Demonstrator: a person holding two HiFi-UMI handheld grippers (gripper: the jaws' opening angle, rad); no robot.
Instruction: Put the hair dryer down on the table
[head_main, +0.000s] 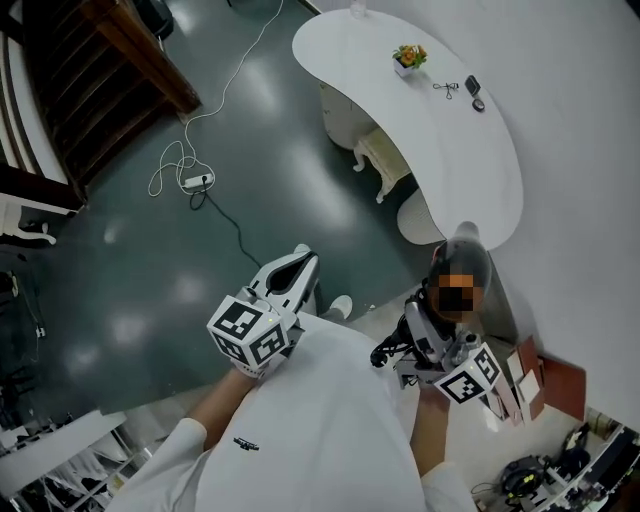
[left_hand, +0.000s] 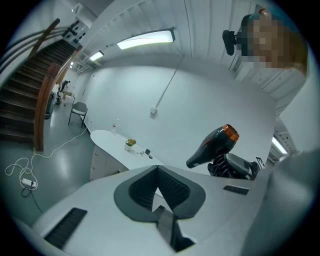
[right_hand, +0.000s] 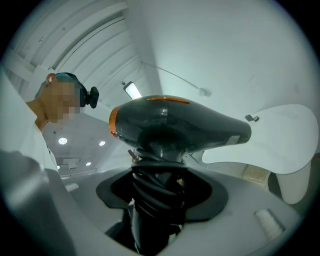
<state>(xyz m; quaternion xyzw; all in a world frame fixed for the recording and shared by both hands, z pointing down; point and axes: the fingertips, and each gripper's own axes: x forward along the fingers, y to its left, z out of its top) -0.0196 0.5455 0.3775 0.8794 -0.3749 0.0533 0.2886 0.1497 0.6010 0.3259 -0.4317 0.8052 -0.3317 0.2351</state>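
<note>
Facing white table (head_main: 450, 130): hair dryer (right_hand: 180, 125) held in the air, well apart from it, not yet down.
Right gripper (head_main: 430, 345) pinches the handle over the wrapped cord (right_hand: 150, 175), probably keeping the bundle tidy; left gripper (head_main: 300, 268) pressed together, empty.

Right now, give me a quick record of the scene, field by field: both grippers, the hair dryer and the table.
Right gripper: shut on hair dryer, gripping its cord-wrapped handle
Hair dryer state: dark with an orange rear ring, held in the air, not set down yet
Left gripper: shut, holding nothing
Table: white, curved, ahead of the person; a small flower pot near its far end
</note>
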